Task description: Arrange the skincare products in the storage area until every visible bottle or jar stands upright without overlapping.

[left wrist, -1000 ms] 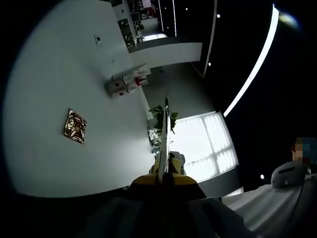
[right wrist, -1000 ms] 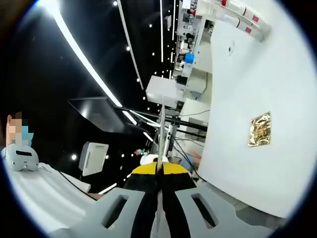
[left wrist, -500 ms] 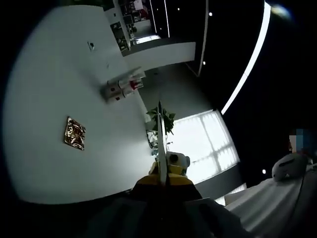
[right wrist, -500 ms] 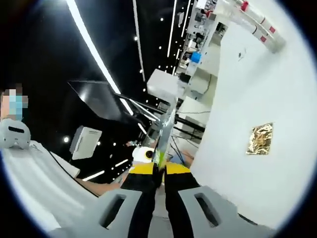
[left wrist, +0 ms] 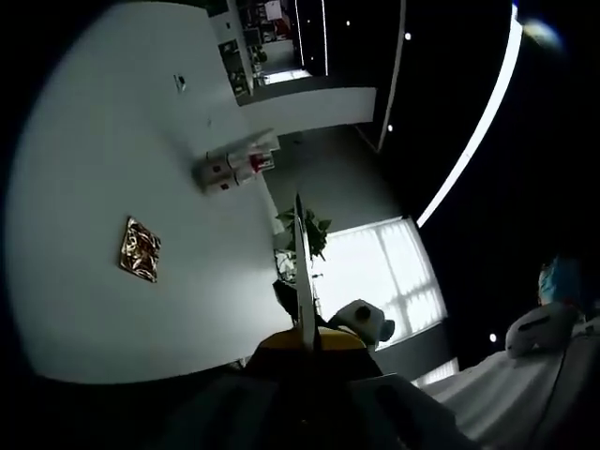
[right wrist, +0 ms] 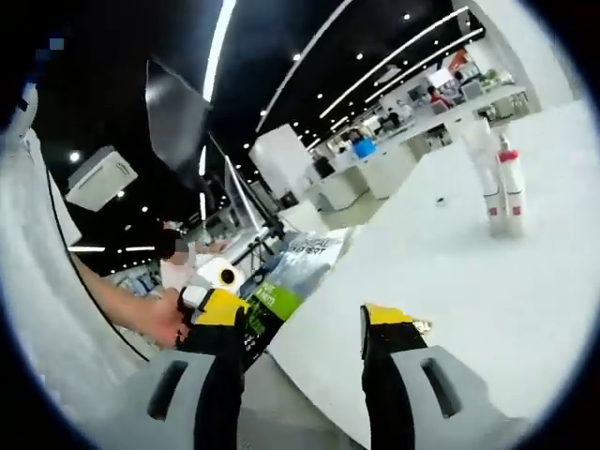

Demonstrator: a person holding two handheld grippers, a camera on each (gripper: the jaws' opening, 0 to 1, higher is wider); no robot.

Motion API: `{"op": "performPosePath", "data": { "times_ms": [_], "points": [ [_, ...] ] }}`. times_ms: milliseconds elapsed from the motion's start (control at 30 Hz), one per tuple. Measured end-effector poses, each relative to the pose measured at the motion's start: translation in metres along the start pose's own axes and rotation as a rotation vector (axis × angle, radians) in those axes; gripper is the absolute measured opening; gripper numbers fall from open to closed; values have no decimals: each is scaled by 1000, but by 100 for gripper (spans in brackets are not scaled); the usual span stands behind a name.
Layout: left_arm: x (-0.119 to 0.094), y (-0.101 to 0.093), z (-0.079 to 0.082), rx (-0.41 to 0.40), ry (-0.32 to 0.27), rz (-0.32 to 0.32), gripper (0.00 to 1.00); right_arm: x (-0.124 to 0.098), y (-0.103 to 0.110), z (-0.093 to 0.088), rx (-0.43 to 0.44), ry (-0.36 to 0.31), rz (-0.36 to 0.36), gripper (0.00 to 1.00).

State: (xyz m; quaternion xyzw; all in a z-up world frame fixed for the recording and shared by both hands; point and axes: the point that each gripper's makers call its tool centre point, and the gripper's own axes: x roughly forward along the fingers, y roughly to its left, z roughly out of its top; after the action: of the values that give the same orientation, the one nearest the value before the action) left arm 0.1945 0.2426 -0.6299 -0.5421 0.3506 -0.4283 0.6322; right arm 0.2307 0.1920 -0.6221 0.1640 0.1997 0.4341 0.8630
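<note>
Several white skincare bottles with red caps (left wrist: pixel 234 167) stand close together far off on the white table (left wrist: pixel 84 187). In the right gripper view the same bottles (right wrist: pixel 502 183) stand upright at the right on the table (right wrist: pixel 450 281). My left gripper (left wrist: pixel 299 211) is shut with nothing in it, its jaws pressed into one thin blade, held in the air off the table's edge. My right gripper (right wrist: pixel 302 314) is open, its yellow-tipped jaws wide apart and holding nothing, near the table's near edge and well short of the bottles.
A crumpled gold foil (left wrist: pixel 140 249) lies on the table nearer than the bottles. A small dark mark (right wrist: pixel 439 199) sits on the tabletop. A hand (right wrist: pixel 161 319) holds the other gripper at the left. Desks and equipment (right wrist: pixel 375 169) stand beyond; a plant (left wrist: pixel 314 230) stands by a bright window.
My right gripper has gone from shut to open, and its view has rolled so the table lies level. The left gripper stays shut; the other gripper has come into its view low down.
</note>
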Motion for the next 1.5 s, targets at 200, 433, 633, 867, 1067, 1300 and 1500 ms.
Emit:
{"op": "performPosePath", "data": {
  "times_ms": [200,433,633,867,1067,1300,1500],
  "points": [
    [4,7,7,-24,13,20,1,-20,-26,4,-235,73,-193,55],
    [17,10,33,-27,18,42,2,-33,-53,-8,-187,76,-331,61],
    [29,16,64,-20,8,70,2,-44,-85,-10,-213,94,-478,56],
    [51,31,101,-26,-30,115,2,-49,-90,-13,-245,107,-501,54],
    [66,43,122,-37,-23,140,2,-49,-90,-17,-258,126,-500,52],
    [83,56,149,-49,-29,173,2,-51,-94,-19,-259,139,-516,49],
    [96,80,167,-33,3,250,2,-51,-97,-23,-239,160,-523,49]
  ]
}}
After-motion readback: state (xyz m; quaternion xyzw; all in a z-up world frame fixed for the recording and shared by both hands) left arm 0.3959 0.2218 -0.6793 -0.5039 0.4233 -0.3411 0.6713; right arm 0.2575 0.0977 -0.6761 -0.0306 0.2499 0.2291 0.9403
